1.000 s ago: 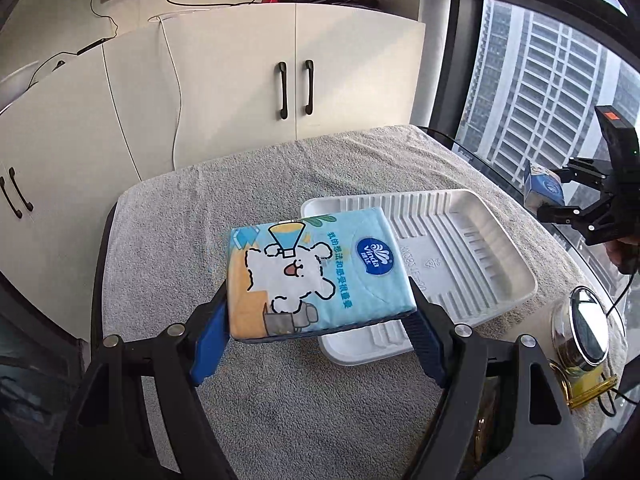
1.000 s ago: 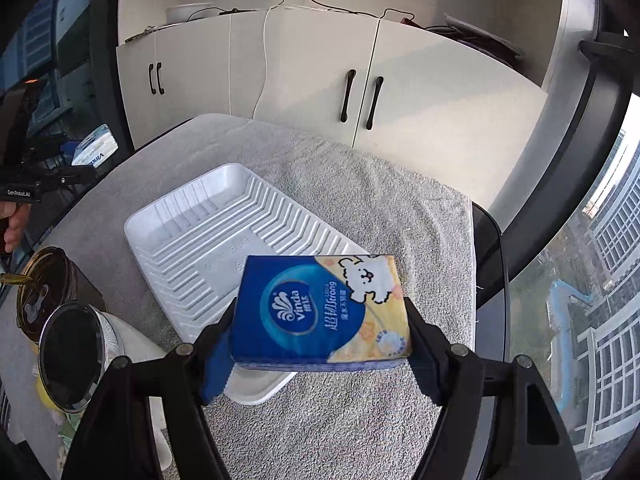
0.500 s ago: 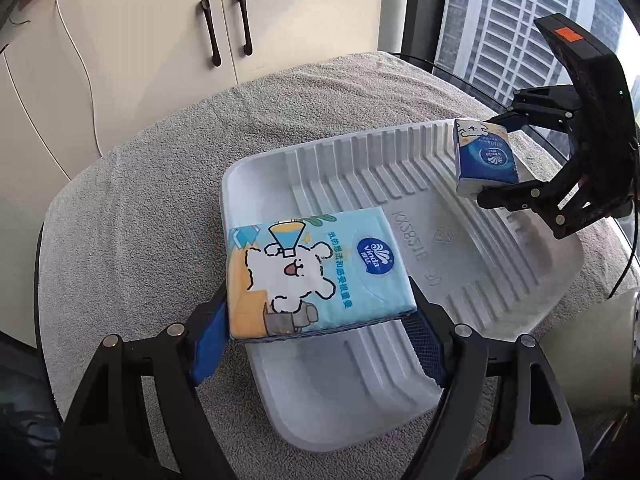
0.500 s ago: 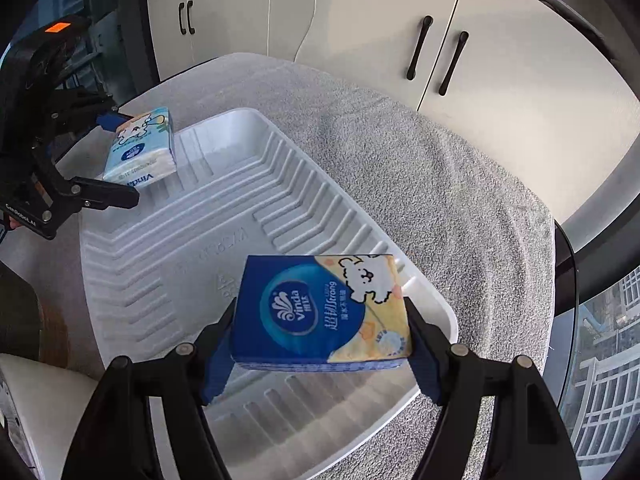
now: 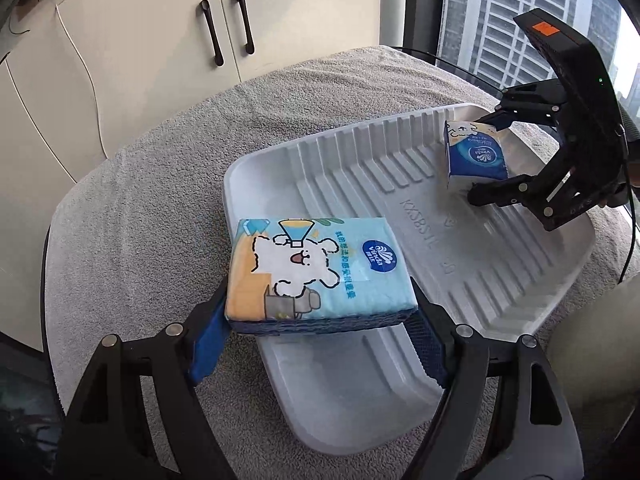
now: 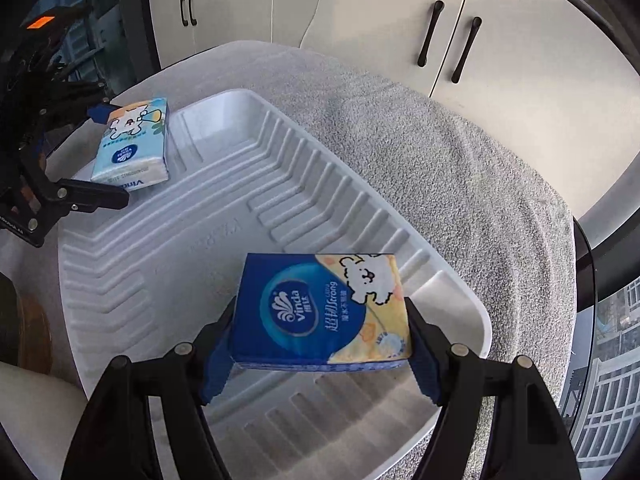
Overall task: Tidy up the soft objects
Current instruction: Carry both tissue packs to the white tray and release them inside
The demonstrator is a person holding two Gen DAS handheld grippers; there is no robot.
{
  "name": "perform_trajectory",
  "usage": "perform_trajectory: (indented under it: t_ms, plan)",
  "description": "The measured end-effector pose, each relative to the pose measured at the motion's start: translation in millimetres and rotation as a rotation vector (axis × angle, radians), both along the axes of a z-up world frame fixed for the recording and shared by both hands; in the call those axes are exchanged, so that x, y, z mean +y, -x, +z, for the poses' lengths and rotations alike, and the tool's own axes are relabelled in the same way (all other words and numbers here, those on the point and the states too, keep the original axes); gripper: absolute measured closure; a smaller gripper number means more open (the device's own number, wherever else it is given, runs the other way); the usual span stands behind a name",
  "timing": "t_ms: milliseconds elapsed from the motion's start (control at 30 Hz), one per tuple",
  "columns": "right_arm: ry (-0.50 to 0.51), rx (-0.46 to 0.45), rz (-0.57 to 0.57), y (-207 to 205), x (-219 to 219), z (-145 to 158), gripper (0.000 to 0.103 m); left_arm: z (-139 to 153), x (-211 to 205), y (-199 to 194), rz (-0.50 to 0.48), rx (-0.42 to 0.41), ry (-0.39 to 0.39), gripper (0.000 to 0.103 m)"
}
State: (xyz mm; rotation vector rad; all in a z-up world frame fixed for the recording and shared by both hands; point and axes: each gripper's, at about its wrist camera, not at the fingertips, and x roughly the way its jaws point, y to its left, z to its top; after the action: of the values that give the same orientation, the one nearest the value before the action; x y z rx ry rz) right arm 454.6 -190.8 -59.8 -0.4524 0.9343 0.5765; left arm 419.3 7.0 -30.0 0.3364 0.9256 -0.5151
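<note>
The near edge of the white tray point(image 5: 360, 412) is cut off behind the claw arms in both views, and a round brown thing at the left border of the right wrist view is too cropped to name. Raised letters on the tray floor are hard to read; they look like "KXS8S1L".

The left claw point(image 5: 320, 320) is clamped on a light-blue tissue pack point(image 5: 316, 272), its blue pads pressing the pack's two short ends. The pack shows a white cartoon dog, a "Vinda" badge and a line of Chinese characters. It hangs over the tray's left end.

The right claw point(image 6: 320, 344) grips a dark-blue tissue pack point(image 6: 320, 308) the same way, end to end. That pack reads "Vinda" and "Ultra Strong", with a dog on its yellow side. It sits over the tray's right end, well apart from the other pack. Whether either pack touches the tray floor cannot be told.

The tray lies on a table covered by a grey towel point(image 5: 160, 184), before white cupboards point(image 6: 500, 40) with black handles.
</note>
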Motion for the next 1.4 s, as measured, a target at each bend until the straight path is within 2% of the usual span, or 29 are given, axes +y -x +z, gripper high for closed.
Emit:
perform_trajectory:
  t_ms: [200,300,367,567,733,1000,1167,1400]
  plan:
    - [-0.004,0.001,0.027,-2,6,0,0.027,-6,5,6,-0.003,0.017,-0.017,0.026]
    - [0.004,0.003,0.067,-1,16,-2,0.027,-20,12,11,-0.019,0.087,-0.003,0.027]
    - [0.004,-0.007,0.08,0,21,-1,0.027,-21,18,12,0.001,0.086,0.031,0.027]
    - [0.004,-0.007,0.081,-2,22,0,0.027,-21,8,6,-0.008,0.08,0.007,0.028]
    - [0.002,0.002,0.057,-1,14,2,0.027,-21,7,-2,-0.008,0.087,0.034,0.028]
    - [-0.002,0.001,0.053,-1,12,1,0.019,-19,6,6,-0.041,0.066,0.035,0.026]
    - [0.002,0.031,0.105,2,22,-2,0.02,-15,15,11,-0.031,0.058,0.079,0.026]
    - [-0.004,0.038,0.167,11,43,-3,0.021,-11,14,16,-0.02,0.031,0.051,0.026]
